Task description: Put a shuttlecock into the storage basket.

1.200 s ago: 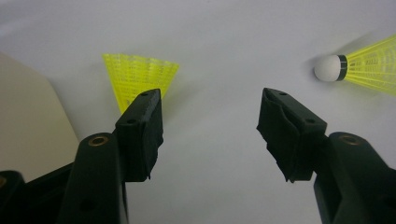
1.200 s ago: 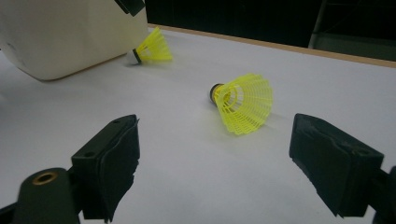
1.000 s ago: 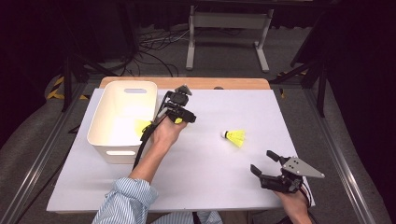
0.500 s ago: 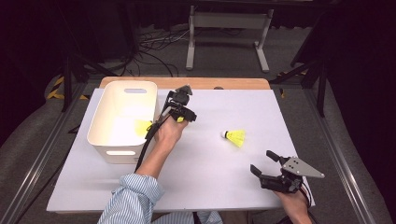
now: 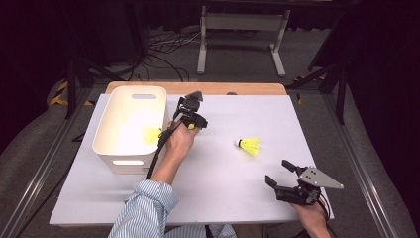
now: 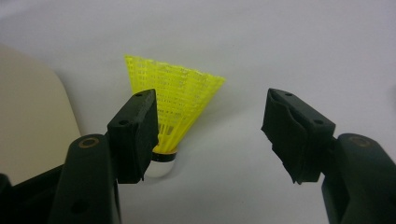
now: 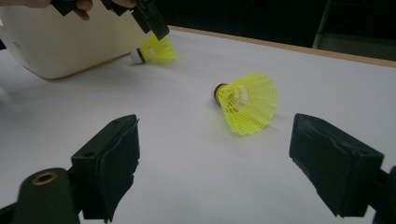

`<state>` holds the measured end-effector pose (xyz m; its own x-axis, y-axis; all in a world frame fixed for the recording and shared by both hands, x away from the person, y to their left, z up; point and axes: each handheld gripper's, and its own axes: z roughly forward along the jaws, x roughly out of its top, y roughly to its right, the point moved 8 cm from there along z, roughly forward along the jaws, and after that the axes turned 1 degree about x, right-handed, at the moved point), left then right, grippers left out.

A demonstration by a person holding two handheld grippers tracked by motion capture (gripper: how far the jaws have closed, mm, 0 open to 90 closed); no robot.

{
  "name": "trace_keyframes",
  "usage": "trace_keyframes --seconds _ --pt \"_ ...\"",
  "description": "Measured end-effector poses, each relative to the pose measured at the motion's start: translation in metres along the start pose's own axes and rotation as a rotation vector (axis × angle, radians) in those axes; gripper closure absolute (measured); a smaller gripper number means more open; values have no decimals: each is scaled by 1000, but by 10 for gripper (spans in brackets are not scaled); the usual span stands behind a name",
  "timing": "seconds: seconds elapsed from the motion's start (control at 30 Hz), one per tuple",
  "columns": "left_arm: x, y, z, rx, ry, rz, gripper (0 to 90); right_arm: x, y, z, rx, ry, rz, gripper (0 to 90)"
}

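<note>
We see the left tool held out over the table just beside the right wall of the white bin, forearm reaching in from the bottom edge in a striped sleeve, hand wrapped round the tool body, jaws pointing away and down. In the left gripper view its jaws stand wide apart; the near shuttlecock lies on the table between them, close against one pad, the other pad well clear. No squeeze that we can see, so we read the tool as open. The jaws have just been opening further. From the right gripper view this shuttlecock lies right next to the bin wall, cork end toward the bin.

The right tool sits low at the near right of the table, hand under it, jaws spread and empty. The second shuttlecock lies on its side mid-table, well apart from both tools.

Versus a second ago: left hand slightly lower and nudged toward the bin. Right hand and mid-table shuttlecock unchanged.
</note>
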<state>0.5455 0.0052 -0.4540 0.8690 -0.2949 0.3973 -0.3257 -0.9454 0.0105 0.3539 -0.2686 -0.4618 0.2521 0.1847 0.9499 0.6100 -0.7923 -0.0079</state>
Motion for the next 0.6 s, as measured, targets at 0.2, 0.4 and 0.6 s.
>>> trace_keyframes --seconds 0.2,0.4,0.6 --pt "0 -3 7 33 -9 6 351 0 0 0 2 1 1 167" --pt "0 -5 12 36 -19 1 350 0 0 0 4 0 0 167" --pt "0 -5 17 33 -29 -1 354 0 -2 0 11 1 -7 167"
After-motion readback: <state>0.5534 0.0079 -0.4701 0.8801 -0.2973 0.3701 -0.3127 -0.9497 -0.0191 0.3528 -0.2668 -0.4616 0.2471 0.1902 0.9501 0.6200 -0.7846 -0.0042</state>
